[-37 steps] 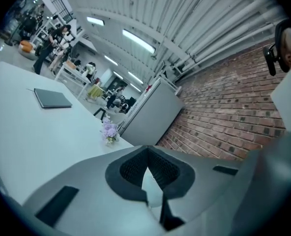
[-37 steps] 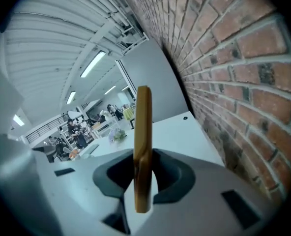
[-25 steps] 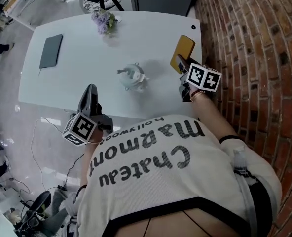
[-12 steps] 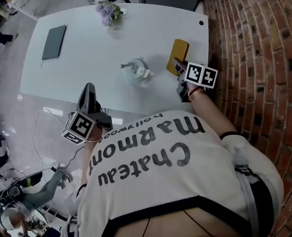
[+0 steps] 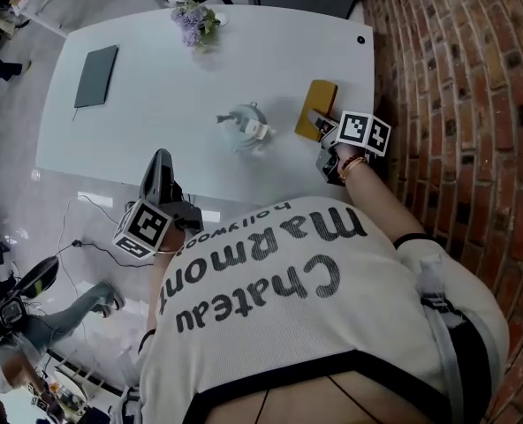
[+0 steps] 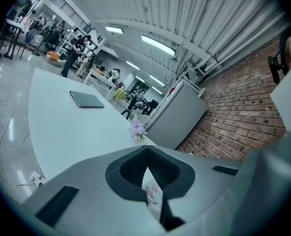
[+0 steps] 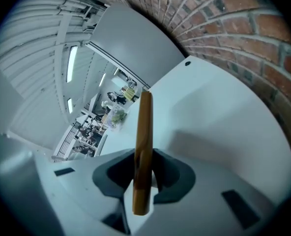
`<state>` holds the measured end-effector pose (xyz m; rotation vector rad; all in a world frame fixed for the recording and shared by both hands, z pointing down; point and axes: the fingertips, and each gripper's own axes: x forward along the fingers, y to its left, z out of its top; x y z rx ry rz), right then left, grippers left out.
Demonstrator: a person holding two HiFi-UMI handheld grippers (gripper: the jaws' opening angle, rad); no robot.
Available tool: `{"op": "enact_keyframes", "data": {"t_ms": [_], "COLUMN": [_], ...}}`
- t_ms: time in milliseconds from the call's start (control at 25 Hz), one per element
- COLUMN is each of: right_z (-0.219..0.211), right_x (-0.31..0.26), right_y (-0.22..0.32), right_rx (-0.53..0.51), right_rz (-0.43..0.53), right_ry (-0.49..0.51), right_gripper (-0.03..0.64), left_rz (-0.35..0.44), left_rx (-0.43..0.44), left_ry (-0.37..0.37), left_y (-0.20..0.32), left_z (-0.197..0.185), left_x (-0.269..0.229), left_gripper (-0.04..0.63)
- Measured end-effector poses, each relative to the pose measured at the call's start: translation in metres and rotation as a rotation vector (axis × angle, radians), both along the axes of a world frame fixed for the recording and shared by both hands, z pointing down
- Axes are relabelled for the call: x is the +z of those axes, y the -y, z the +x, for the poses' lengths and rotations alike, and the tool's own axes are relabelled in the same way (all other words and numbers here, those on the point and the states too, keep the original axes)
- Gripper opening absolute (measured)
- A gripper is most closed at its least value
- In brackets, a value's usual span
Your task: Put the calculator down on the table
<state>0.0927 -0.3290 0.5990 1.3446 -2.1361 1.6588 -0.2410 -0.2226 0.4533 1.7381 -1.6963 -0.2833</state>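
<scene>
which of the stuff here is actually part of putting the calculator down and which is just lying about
In the job:
- calculator, gripped edge-on in the right claw
- table, where it is to go

Just lying about:
- dark flat slab
- flowers
- small pale object mid-table
- left claw, shut, holding nothing

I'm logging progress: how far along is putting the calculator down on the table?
Done: the calculator is gripped edge-on in the right claw, low over the right end of the table. In hand: the set-down; whether it touches the top I can't tell. Remaining: rest it flat and open the claw. The left claw is shut and empty.
</scene>
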Motion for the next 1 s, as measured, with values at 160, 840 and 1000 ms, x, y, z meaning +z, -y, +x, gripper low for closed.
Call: {"op": "enact_keyframes", "data": {"t_ms": [160,840,1000], "right_z": [-0.011,-0.024,-0.017], "right_x": [0.004,0.022,0.023], "right_y": [-0.006,-0.029,-0.028], "right_rx": [-0.044,-0.268,-0.308], "right_rz": [-0.046,-0.129,-0.107], "right_ry": [0.042,-0.072,-0.178], "right_gripper": [0.095,0.127,0.159], "left_rz": [-0.002,-0.004,-0.011], "left_rx": [-0.007,-0.024,-0.018], "left_ry": [0.007,0.004,0.003], "left_y": [-0.001,-0.01,-0.011], "left_z": [-0.003,0.0,0.003], "left_x": [0.0,0.005,0.007], "left_gripper": [0.003,0.003,0.003]}}
